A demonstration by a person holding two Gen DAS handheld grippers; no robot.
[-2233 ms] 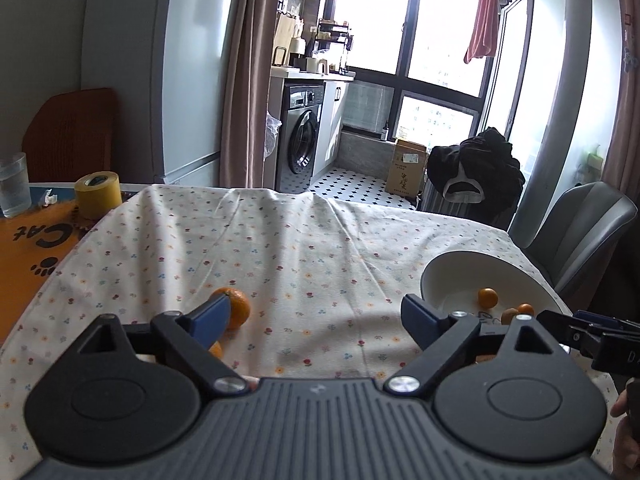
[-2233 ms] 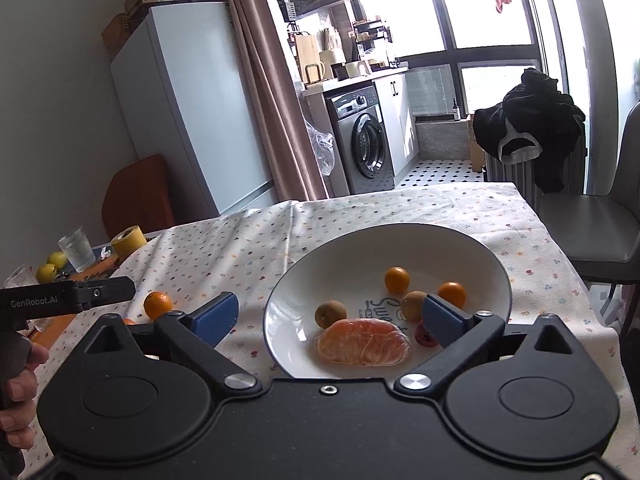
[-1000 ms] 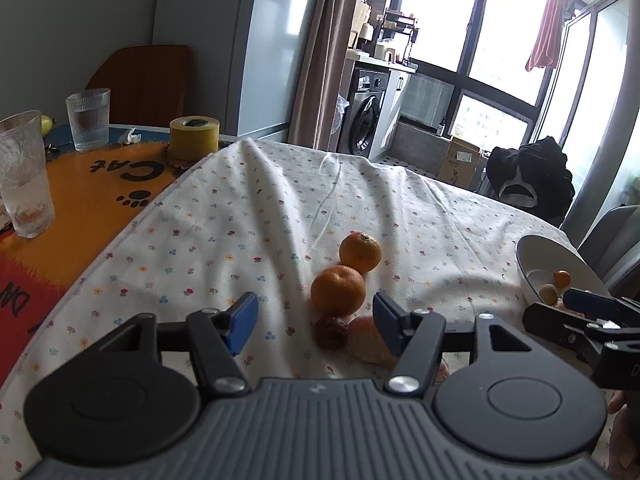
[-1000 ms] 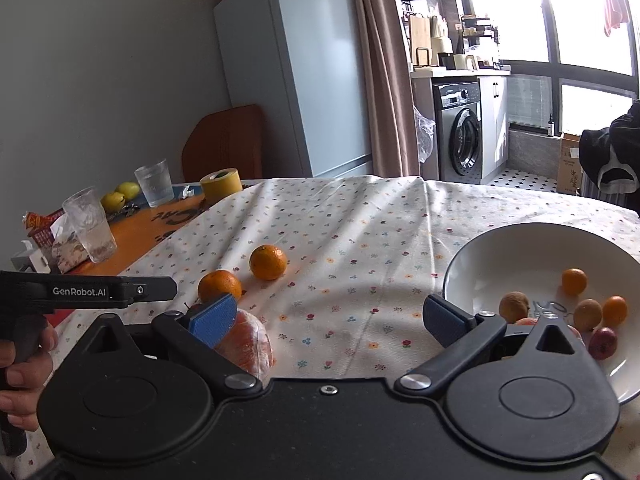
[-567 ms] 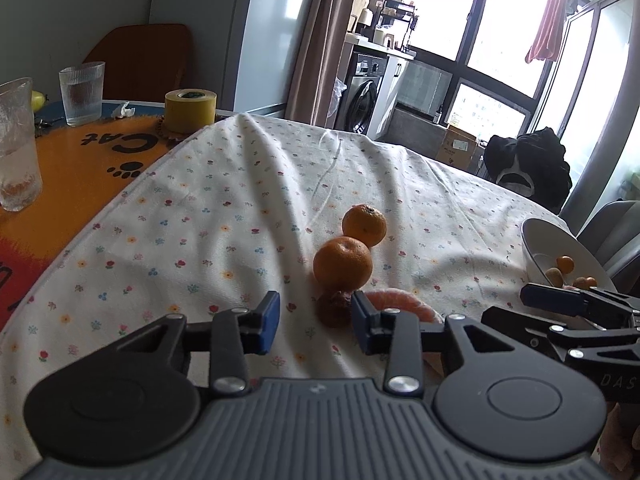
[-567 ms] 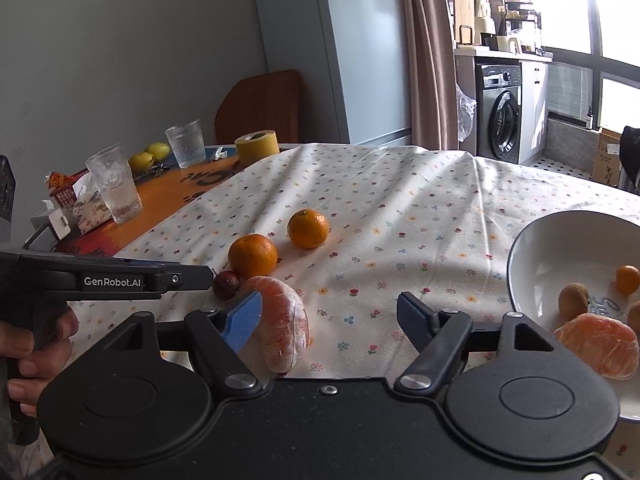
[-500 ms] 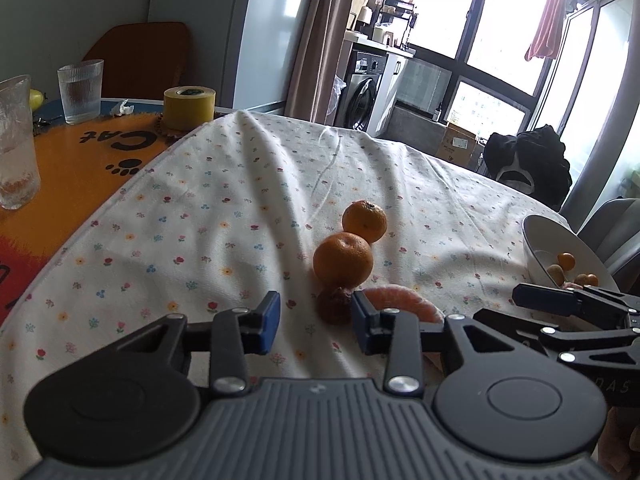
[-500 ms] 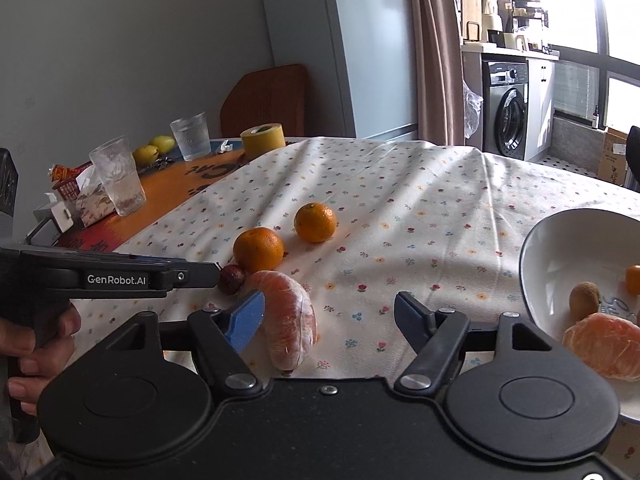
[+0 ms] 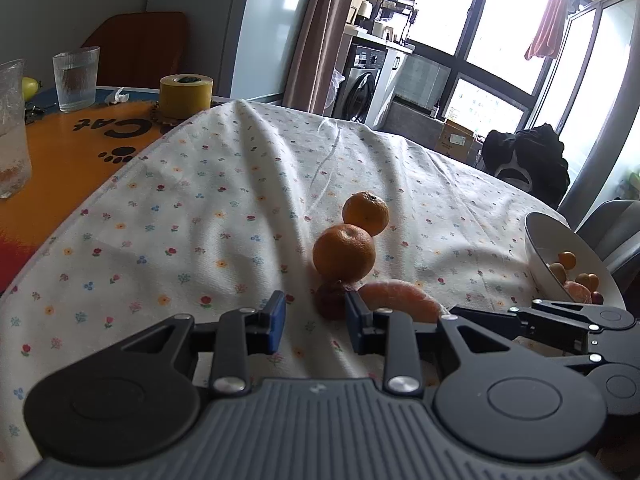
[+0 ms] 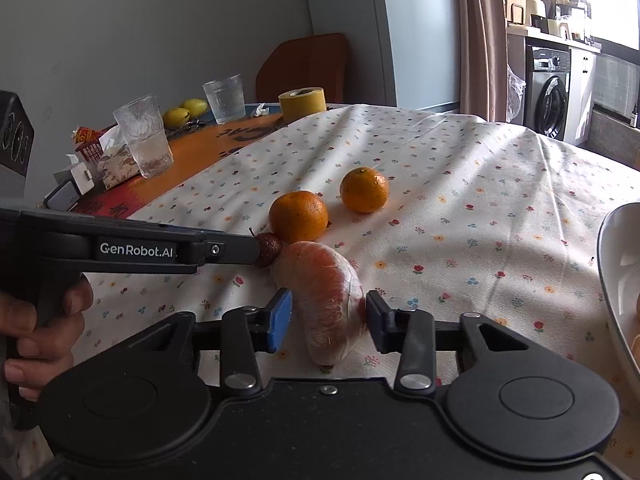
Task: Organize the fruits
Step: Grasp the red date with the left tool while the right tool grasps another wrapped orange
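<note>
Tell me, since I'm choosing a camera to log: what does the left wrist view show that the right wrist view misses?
Left wrist only: small fruits inside the white bowl, plus the black clothing pile. Right wrist only: the yellow lemons and the peeled citrus sitting between the right gripper fingers. Both: two oranges, the small dark fruit and the yellow tape roll.

Round table [image 10: 248, 140], orange printed top; floral cloth [image 9: 224, 208] over most of it. On cloth: two mandarins [image 10: 298, 216] [image 10: 364, 189], peeled citrus [image 10: 326, 300], small dark fruit [image 10: 269, 249], white bowl [image 9: 538, 252] at 3 o'clock. Bare top, 10 o'clock: two glasses [image 10: 144, 136] [image 10: 224, 98], tape roll [image 10: 302, 103], lemons [image 10: 185, 112].
</note>
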